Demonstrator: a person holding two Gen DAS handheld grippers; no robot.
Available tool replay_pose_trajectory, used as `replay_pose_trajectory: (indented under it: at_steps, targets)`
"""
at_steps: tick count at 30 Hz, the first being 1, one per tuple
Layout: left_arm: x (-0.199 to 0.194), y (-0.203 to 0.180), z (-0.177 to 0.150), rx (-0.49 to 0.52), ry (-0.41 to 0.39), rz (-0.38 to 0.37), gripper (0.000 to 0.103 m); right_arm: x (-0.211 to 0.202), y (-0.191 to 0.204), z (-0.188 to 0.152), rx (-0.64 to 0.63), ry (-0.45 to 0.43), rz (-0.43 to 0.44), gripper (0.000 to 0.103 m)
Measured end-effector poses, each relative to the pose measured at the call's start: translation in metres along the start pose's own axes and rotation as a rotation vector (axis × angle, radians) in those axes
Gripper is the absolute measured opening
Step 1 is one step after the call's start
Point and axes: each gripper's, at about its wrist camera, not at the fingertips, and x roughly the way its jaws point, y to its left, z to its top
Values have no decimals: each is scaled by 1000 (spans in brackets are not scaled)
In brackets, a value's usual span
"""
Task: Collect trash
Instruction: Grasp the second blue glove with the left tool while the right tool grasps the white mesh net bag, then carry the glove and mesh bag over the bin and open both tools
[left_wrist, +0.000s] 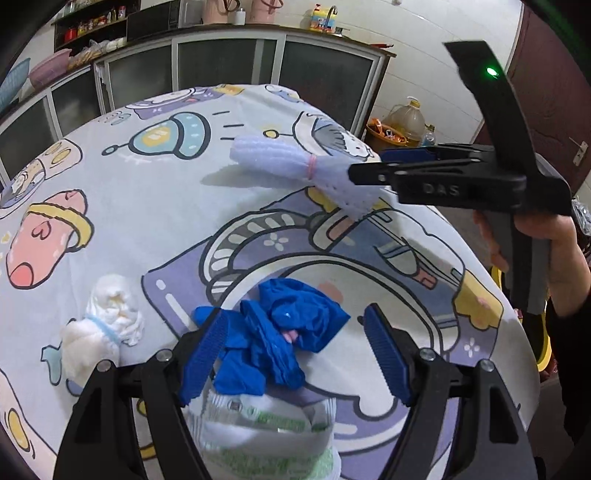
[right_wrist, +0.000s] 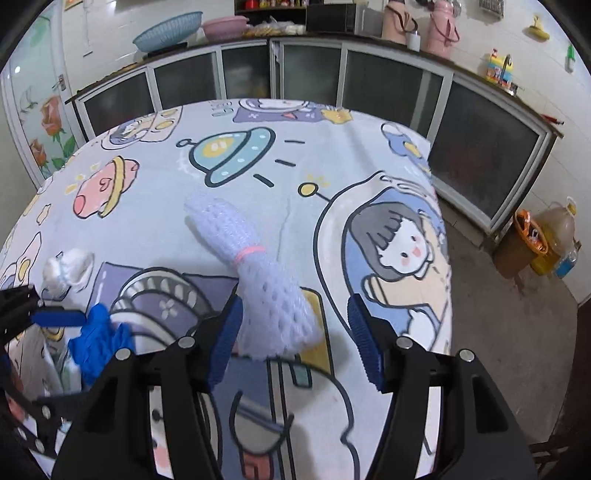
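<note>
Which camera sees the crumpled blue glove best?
The left wrist view: the blue glove lies whole between the open left claw. The right wrist view shows only part of it at the left edge.

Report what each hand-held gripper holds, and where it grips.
Nothing is held. The left hand-held gripper stands open around the blue glove; the right hand-held gripper stands open around the near end of the foam net.

You have a surface (left_wrist: 155, 206) draped in a cartoon-print cloth (right_wrist: 258, 122) (spaceships, a girl's face). On it lie a pale foam net sleeve (left_wrist: 273, 158) banded with a pink elastic, a crumpled blue glove (left_wrist: 273, 339), a wad of white tissue (left_wrist: 107, 325) towards the left edge, and a white-and-green wrapper (left_wrist: 273, 432) just under the glove.
</note>
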Motion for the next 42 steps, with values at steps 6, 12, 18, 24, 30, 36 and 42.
replay_pose_trajectory:
  at_steps: [6, 12, 18, 24, 30, 36, 42]
  targets:
    - [12, -6, 2, 25, 32, 4, 73, 24, 2, 6, 0, 50, -21, 56]
    - [21, -4, 4, 22, 50, 8, 45, 34, 2, 8, 12, 79, 3, 33]
    - [14, 0, 8, 7, 31, -5, 16, 19, 1, 6, 69, 52, 83, 20]
    - [-25, 3, 9, -23, -41, -38, 15, -17, -4, 1, 140, -1, 176, 19]
    - [-70, 11, 7, -52, -116, -59, 15, -66, -2, -17, 160, -69, 215, 19]
    - [-111, 29, -6, -85, -175, -7, 15, -116, 4, -44, 175, -142, 241, 19]
    - [-147, 51, -28, -123, -215, 44, 15, -160, 5, -75, 184, -196, 254, 19]
